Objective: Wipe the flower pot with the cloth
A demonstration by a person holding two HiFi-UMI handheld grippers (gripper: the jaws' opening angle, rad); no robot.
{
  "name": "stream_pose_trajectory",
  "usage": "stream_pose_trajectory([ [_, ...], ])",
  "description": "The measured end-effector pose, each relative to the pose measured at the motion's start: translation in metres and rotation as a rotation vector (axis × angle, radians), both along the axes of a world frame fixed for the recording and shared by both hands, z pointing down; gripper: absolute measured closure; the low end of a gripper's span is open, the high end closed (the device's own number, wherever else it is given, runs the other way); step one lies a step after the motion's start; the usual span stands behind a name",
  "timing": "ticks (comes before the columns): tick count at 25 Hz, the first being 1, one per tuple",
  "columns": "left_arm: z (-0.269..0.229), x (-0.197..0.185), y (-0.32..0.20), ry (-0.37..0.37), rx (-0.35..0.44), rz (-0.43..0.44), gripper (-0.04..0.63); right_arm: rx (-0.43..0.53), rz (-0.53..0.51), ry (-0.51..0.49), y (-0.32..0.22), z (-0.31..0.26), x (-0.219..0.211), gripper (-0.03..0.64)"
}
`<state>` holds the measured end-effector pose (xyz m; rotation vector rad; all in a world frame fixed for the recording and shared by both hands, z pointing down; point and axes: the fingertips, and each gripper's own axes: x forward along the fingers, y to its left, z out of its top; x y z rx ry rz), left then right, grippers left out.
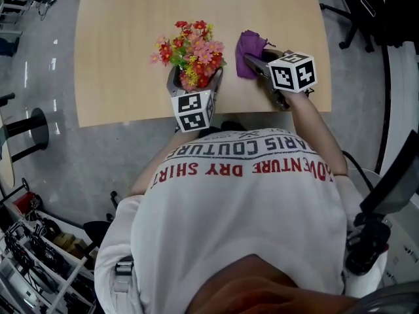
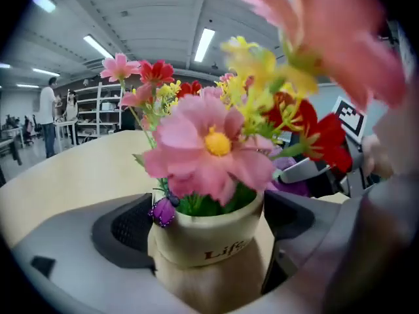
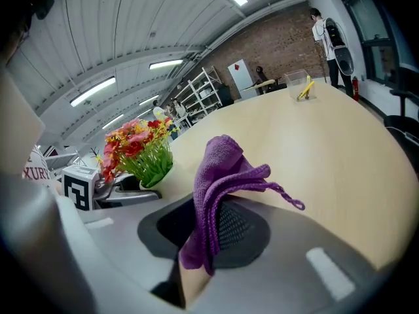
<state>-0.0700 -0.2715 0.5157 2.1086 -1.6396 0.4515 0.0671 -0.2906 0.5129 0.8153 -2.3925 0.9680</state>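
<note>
A small cream flower pot (image 2: 206,241) filled with pink, red and yellow flowers (image 1: 192,50) stands near the table's front edge. My left gripper (image 1: 195,77) is around the pot, one jaw on each side. Its jaws are spread wide, and a strip of table shows between the pot and the right-hand jaw. To the right, my right gripper (image 1: 252,57) is shut on a purple cloth (image 1: 251,46), held a short way from the flowers. In the right gripper view the cloth (image 3: 219,175) sticks up in a bunch from between the jaws, with the flowers (image 3: 137,142) off to the left.
The wooden table (image 1: 131,44) stretches away behind the pot. A clear container (image 3: 301,84) with a yellow item stands at its far end. Office chairs (image 1: 366,5) are beyond the right corner. People (image 2: 47,113) and shelves are in the background.
</note>
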Motion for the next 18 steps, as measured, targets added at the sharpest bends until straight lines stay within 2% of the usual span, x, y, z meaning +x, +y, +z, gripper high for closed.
stream_pose_trajectory([
  [5,-0.002,-0.007,0.003,-0.021,0.006,-0.032,0.064,0.018,-0.001,0.002,0.007,-0.004,-0.010,0.557],
  [8,-0.004,-0.008,0.002,-0.022,0.023,-0.003,0.066,0.020,-0.007,-0.007,0.008,-0.006,-0.014,0.557],
  [10,-0.005,-0.008,0.001,-0.021,0.033,0.048,0.066,0.018,-0.011,-0.016,0.008,-0.009,-0.017,0.557],
  [13,-0.001,-0.002,-0.001,-0.009,0.048,0.207,0.066,0.001,-0.032,-0.040,0.012,-0.009,-0.016,0.557],
  [18,0.001,0.008,-0.002,0.006,0.060,0.560,0.066,-0.037,-0.105,-0.113,0.021,-0.015,-0.022,0.557],
])
